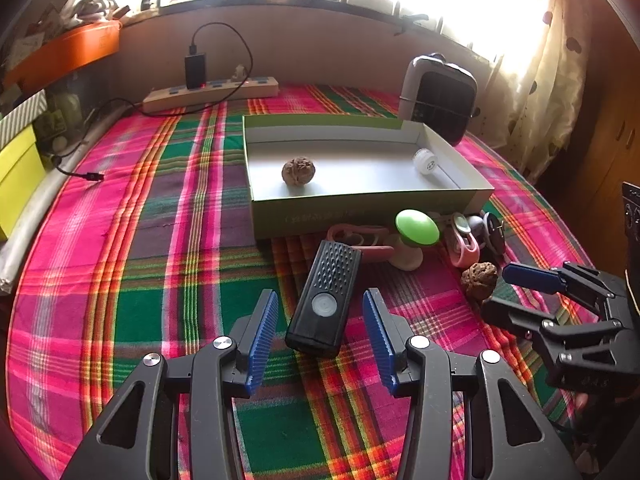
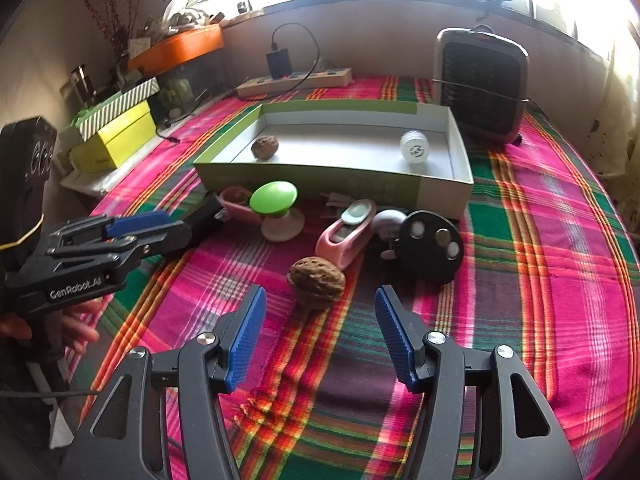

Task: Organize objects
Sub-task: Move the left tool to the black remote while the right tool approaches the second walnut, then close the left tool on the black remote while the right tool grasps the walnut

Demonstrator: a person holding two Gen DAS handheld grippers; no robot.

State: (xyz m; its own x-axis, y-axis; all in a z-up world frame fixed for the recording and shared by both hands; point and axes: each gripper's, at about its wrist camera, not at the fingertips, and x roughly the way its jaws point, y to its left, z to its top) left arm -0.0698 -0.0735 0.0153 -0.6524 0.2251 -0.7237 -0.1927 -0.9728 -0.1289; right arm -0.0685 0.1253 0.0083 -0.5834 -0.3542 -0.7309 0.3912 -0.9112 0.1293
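Note:
My left gripper (image 1: pixel 322 300) stands open around a black oblong device with a round button (image 1: pixel 326 304), which lies on the plaid cloth; its pads do not press on it. In the right wrist view the left gripper (image 2: pixel 180 224) reaches in from the left. My right gripper (image 2: pixel 320 294) is open with a brown walnut (image 2: pixel 316 282) just ahead between its tips, untouched. A shallow green box (image 1: pixel 360 200) behind holds another walnut (image 1: pixel 298 171) and a small white bottle (image 1: pixel 426 161). In front of the box lie a green-topped knob (image 2: pixel 274 198), a pink holder (image 2: pixel 346 236) and a black disc (image 2: pixel 432 246).
A power strip with a plugged charger (image 1: pixel 208 92) lies at the back by the wall. A dark heater (image 2: pixel 480 84) stands behind the box's right end. Yellow and striped boxes (image 2: pixel 116 140) sit at the left edge. A person's hand (image 2: pixel 76 328) holds the left gripper.

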